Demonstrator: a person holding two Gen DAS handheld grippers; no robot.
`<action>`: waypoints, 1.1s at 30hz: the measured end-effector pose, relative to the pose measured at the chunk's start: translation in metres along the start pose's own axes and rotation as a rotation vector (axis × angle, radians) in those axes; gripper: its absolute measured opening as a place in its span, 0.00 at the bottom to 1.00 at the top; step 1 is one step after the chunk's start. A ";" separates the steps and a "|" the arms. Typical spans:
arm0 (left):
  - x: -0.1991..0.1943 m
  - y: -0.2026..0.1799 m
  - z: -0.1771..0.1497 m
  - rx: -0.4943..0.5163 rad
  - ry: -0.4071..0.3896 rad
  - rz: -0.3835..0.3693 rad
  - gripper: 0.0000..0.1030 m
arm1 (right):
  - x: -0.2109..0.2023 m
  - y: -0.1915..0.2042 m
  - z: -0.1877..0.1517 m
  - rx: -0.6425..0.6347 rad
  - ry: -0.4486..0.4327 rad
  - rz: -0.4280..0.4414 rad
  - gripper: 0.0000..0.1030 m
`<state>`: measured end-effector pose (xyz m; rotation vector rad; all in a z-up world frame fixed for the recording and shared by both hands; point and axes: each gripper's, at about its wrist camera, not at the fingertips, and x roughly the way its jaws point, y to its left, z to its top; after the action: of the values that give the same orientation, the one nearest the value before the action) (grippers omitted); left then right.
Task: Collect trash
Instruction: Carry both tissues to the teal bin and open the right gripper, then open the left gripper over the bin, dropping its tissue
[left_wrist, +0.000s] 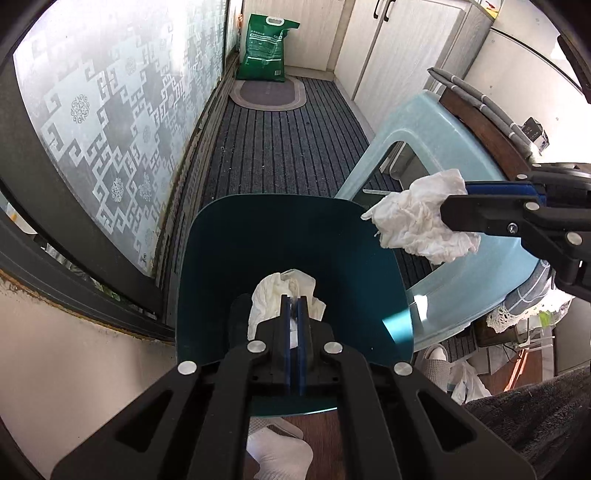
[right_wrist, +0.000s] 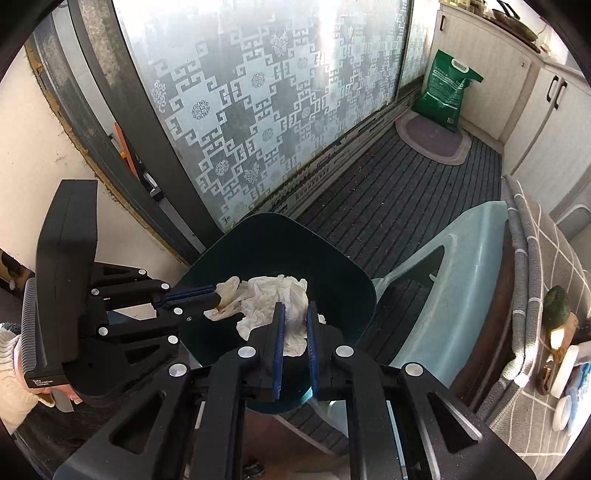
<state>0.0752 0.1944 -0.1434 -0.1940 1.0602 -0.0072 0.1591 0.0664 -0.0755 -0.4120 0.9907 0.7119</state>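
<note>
We count two crumpled white paper tissues (left_wrist: 421, 221) (left_wrist: 280, 299), one dark teal plastic bin (left_wrist: 221, 258), one pale blue plastic stool (left_wrist: 436, 122), one green printed sack (left_wrist: 264, 48), one oval grey floor mat (left_wrist: 266, 94), and two black handheld grippers (left_wrist: 294, 314) (left_wrist: 452, 206).

Bin (left_wrist: 221, 258): near, left of stool (left_wrist: 443, 147), beside door (left_wrist: 110, 129). Above its mouth: left gripper (left_wrist: 294, 306) with tissue (left_wrist: 273, 295); right gripper (right_wrist: 295, 314) with tissue (right_wrist: 284, 295). Far: mat (left_wrist: 266, 94), bag (left_wrist: 264, 48) behind it, cabinets (left_wrist: 399, 48) right.
</note>
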 end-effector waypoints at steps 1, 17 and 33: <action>0.002 0.002 0.000 -0.003 0.008 0.000 0.04 | 0.005 0.001 0.000 0.001 0.011 0.000 0.11; 0.036 0.010 -0.009 0.023 0.099 0.029 0.04 | 0.040 0.000 -0.003 0.028 0.091 0.013 0.11; 0.030 0.007 -0.005 0.030 0.074 0.054 0.20 | 0.060 -0.010 -0.008 0.052 0.117 0.004 0.11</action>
<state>0.0850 0.1977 -0.1726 -0.1385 1.1381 0.0180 0.1821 0.0756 -0.1316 -0.4094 1.1187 0.6700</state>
